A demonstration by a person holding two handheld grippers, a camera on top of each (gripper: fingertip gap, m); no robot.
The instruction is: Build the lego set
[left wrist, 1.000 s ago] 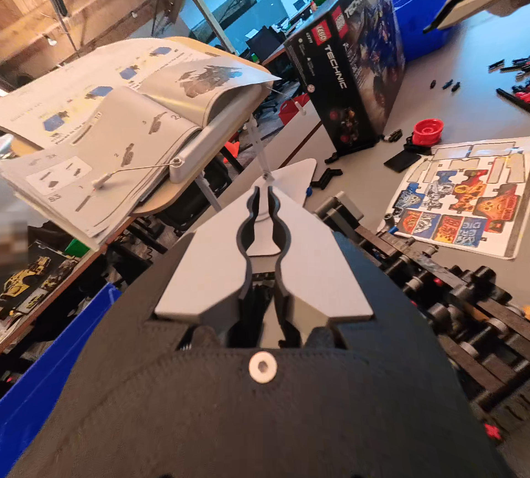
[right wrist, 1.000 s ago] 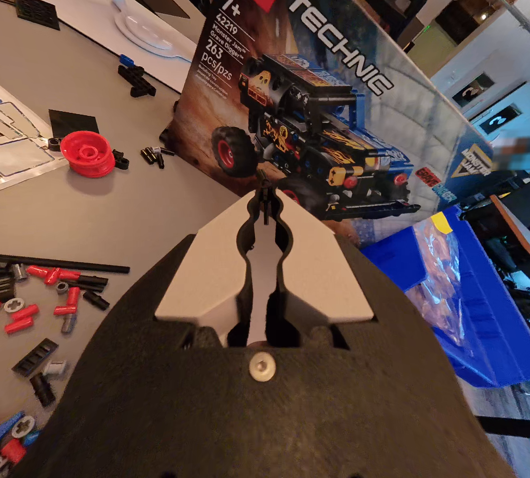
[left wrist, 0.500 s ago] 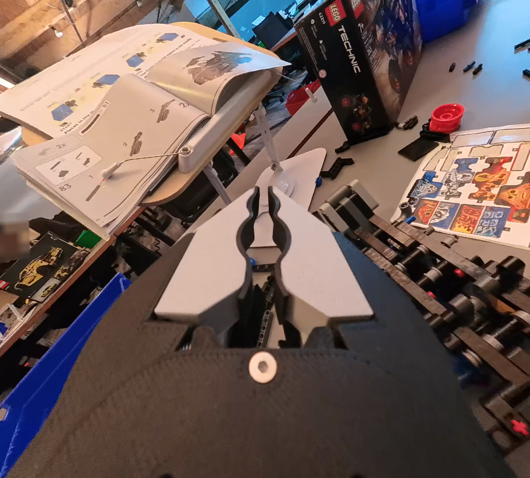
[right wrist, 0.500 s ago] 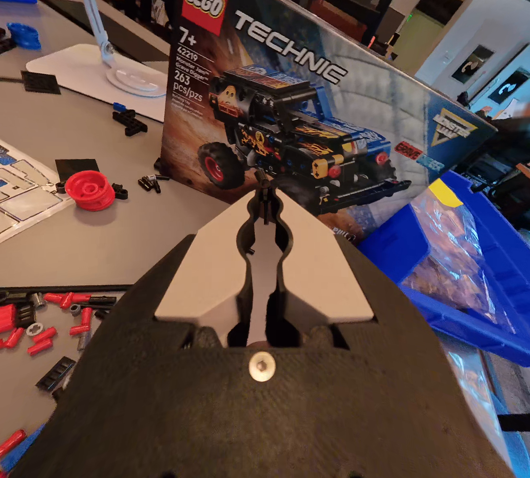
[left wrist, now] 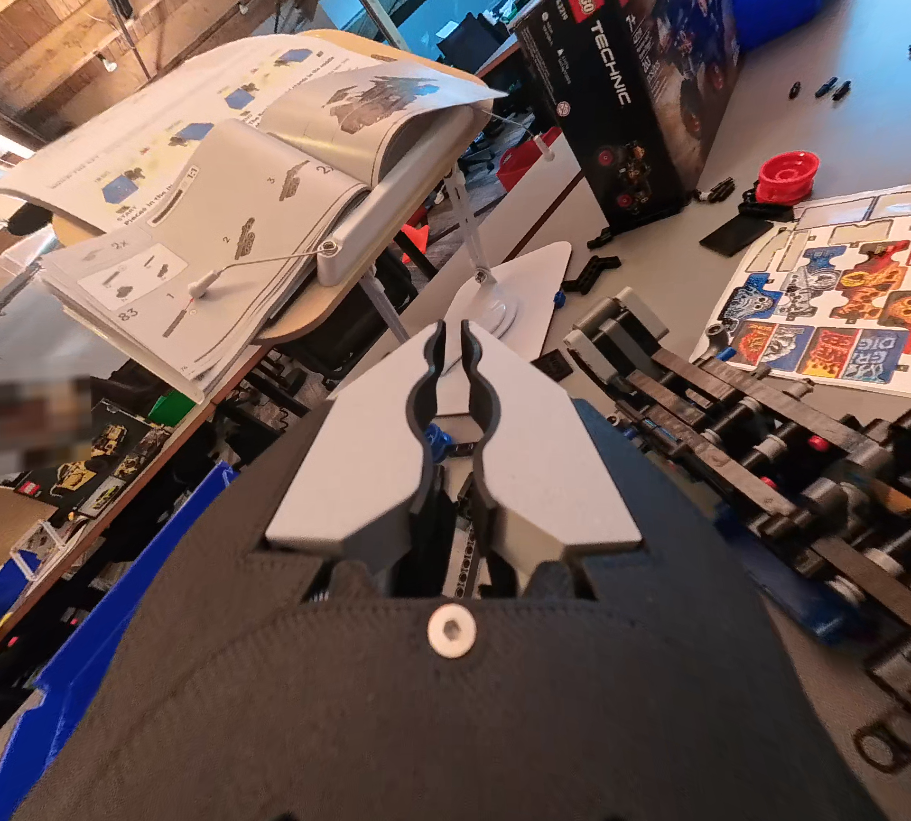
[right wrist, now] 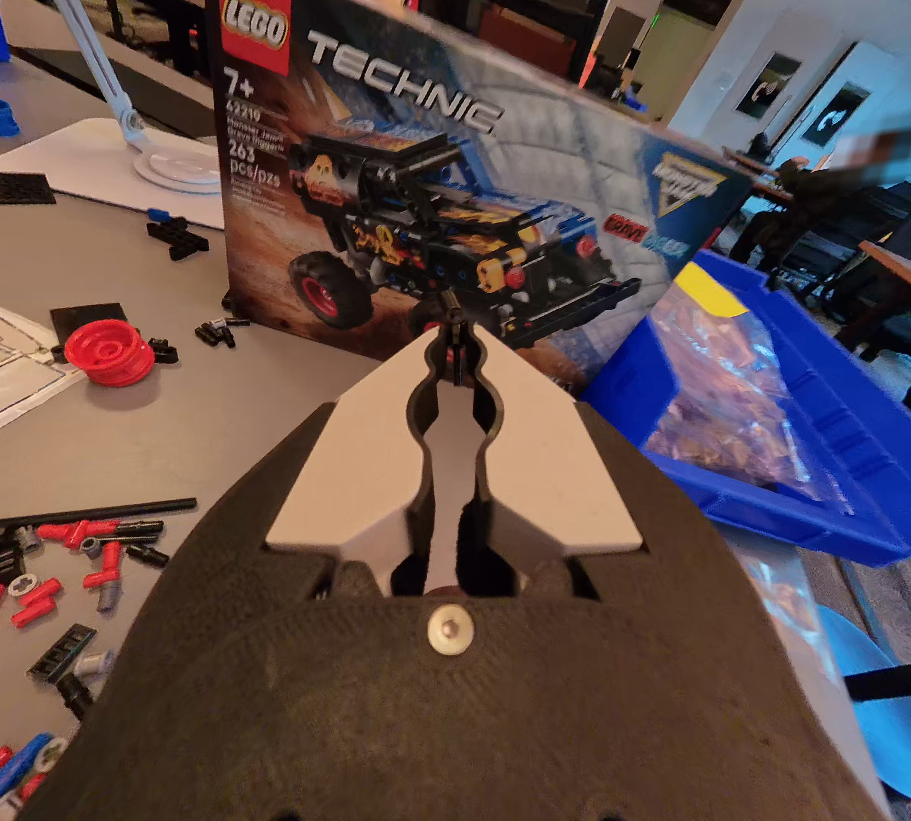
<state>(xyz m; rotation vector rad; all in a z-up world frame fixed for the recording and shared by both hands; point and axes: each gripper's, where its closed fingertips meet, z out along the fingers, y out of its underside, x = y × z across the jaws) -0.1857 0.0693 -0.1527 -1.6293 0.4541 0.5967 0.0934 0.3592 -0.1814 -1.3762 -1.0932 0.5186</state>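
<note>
- While the right tongs [right wrist: 454, 339] are clamping a small black pin [right wrist: 452, 307] at their tips, the pin is sticking up and out toward 12 o'clock, in front of the set box [right wrist: 493, 186].
- That box is standing upright on the grey bench [right wrist: 197, 403], showing a red brand logo at 11 o'clock, white lettering and a monster-truck picture.
- A red wheel hub [right wrist: 109, 351] is lying at 9 o'clock, loose red and black parts [right wrist: 74, 546] are lying at 8 o'clock, and a blue bin [right wrist: 813, 403] is sitting at 3 o'clock.
- The left tongs [left wrist: 453, 339] are showing a thin gap between their tips; blue and black parts are showing deeper between the fingers, and I cannot tell whether they are gripped.
- The partly built black chassis [left wrist: 739, 428] is lying at 3 o'clock of the left tongs, just beside them.
- A printed sticker sheet [left wrist: 838, 304] is lying at 2 o'clock, and an open instruction booklet [left wrist: 222, 230] is resting on a tilted stand at 10 o'clock, showing numbered steps.
</note>
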